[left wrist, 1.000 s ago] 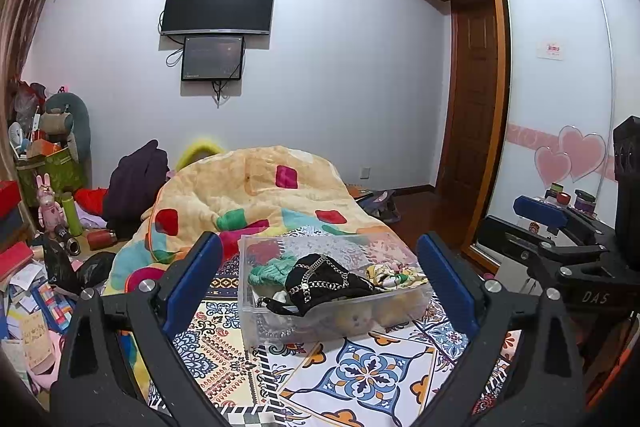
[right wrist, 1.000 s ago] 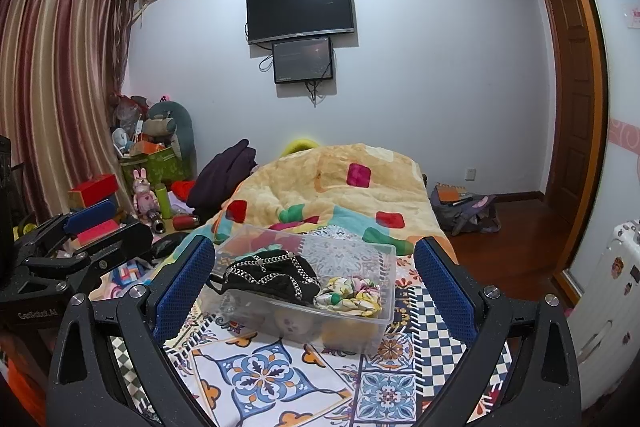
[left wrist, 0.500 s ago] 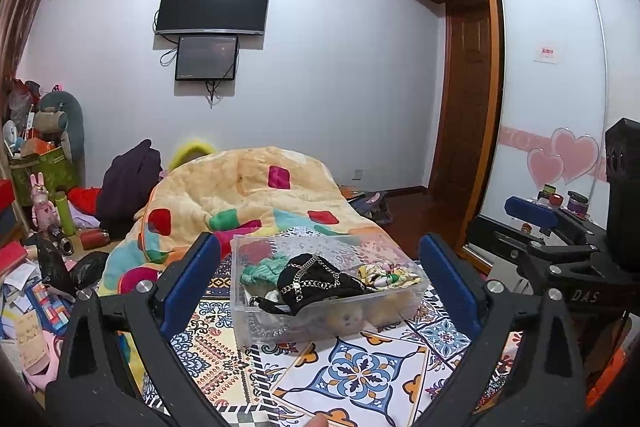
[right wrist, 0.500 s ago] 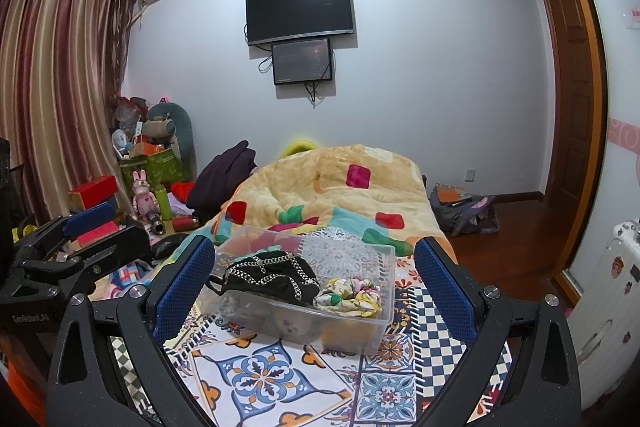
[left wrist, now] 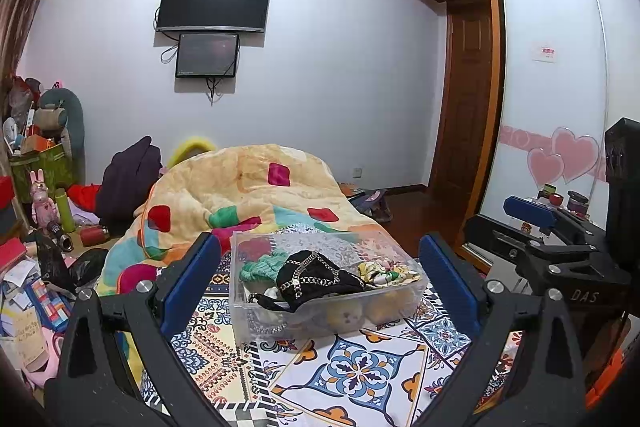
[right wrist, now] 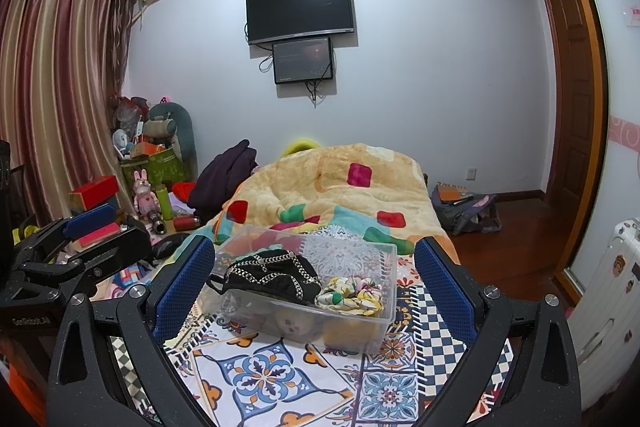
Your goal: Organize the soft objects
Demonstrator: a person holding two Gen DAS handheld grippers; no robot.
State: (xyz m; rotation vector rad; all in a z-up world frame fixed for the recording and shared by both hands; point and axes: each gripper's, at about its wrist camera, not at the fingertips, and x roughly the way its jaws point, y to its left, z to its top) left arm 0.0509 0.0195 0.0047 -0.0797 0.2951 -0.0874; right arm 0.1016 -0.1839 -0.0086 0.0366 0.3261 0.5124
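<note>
Left wrist view: we hold the left gripper spread wide and empty before a clear bin on the patterned bedspread; plush toys show dimly beneath a black chained garment. Our right gripper is equally spread.
</note>
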